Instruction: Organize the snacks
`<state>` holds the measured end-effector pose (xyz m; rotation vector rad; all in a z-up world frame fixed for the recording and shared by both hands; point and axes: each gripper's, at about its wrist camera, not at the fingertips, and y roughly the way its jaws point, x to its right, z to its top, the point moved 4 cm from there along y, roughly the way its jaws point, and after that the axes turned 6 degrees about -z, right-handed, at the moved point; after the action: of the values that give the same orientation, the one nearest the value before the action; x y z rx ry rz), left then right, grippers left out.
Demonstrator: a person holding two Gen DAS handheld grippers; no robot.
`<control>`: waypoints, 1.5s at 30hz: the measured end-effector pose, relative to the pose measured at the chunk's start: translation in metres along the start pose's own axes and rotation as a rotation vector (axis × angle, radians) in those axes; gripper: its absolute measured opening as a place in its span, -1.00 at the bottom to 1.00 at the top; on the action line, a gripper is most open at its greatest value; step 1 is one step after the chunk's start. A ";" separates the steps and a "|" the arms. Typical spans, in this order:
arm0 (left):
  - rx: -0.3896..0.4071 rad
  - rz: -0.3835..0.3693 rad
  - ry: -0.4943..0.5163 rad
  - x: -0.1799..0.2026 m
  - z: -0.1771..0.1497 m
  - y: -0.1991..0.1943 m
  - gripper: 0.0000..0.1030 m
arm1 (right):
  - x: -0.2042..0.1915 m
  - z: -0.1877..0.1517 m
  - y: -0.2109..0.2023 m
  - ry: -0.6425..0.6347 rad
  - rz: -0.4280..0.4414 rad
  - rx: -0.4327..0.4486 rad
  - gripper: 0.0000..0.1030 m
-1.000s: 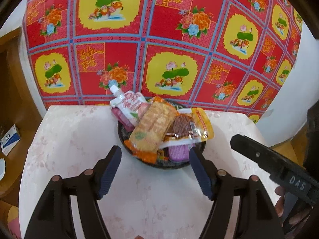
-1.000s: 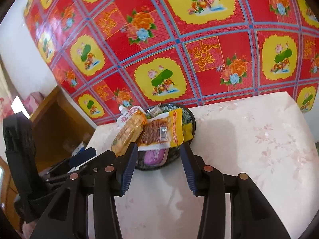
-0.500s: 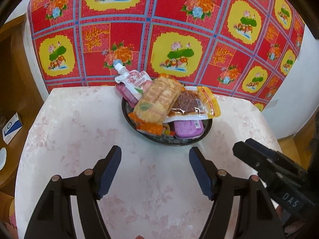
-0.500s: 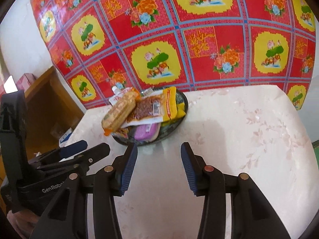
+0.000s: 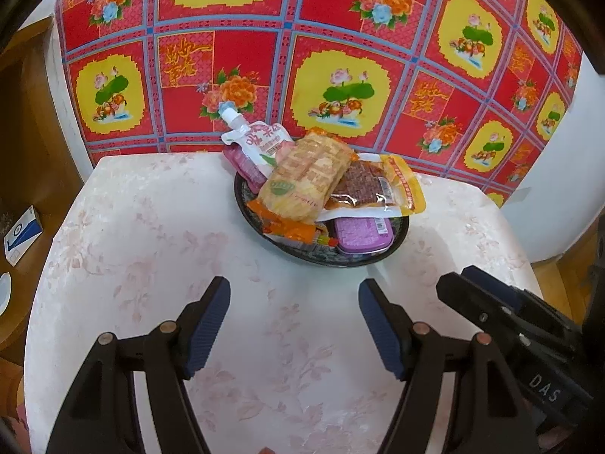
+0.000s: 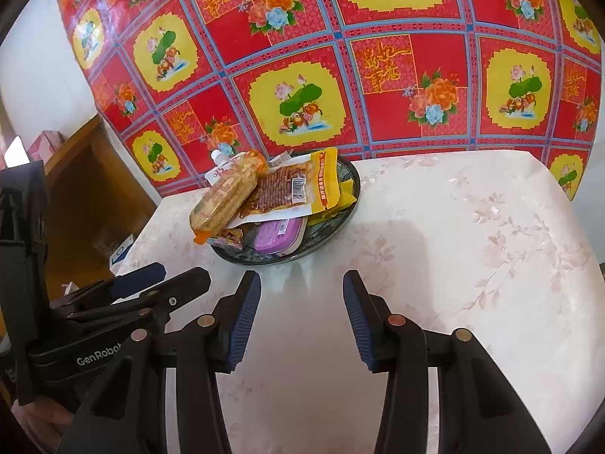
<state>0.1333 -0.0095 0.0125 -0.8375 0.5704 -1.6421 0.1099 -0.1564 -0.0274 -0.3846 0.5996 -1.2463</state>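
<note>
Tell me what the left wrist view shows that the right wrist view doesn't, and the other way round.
Left wrist only: the pink wafer pack under the spouted pouch, and the blue-and-white box on the wooden shelf. Right wrist only: the yellow packets at the dish's far side and a pink box on the wooden cabinet. Both: the dark dish piled with snacks, the purple tray, both open, empty grippers.

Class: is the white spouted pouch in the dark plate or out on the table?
In: the pouch leans on the plate's far rim.
</note>
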 end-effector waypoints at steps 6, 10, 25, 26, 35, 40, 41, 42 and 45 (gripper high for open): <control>-0.007 0.004 -0.001 -0.001 -0.001 0.001 0.44 | 0.000 0.000 0.001 0.001 0.000 -0.001 -0.09; -0.010 0.006 -0.001 -0.001 -0.001 0.002 0.44 | 0.000 -0.002 0.002 0.006 -0.001 -0.005 -0.09; -0.014 0.008 -0.001 -0.002 -0.002 0.003 0.44 | 0.001 -0.003 0.004 0.013 0.003 -0.013 -0.09; -0.014 0.008 -0.001 -0.002 -0.002 0.003 0.44 | 0.001 -0.003 0.004 0.013 0.002 -0.012 -0.09; -0.014 0.011 -0.009 -0.003 -0.002 0.004 0.44 | 0.001 -0.003 0.005 0.013 0.002 -0.013 -0.09; -0.015 0.013 -0.007 -0.003 -0.002 0.004 0.44 | 0.001 -0.003 0.004 0.014 0.002 -0.013 -0.09; -0.015 0.013 -0.007 -0.003 -0.002 0.004 0.44 | 0.001 -0.003 0.004 0.014 0.002 -0.014 -0.09; -0.016 0.013 -0.007 -0.003 -0.002 0.004 0.44 | 0.001 -0.003 0.004 0.015 0.002 -0.014 -0.09; -0.015 0.013 -0.009 -0.003 -0.002 0.004 0.44 | 0.001 -0.004 0.005 0.015 0.003 -0.015 -0.09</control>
<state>0.1343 -0.0078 0.0074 -0.8498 0.5820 -1.6232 0.1114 -0.1560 -0.0332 -0.3873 0.6221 -1.2435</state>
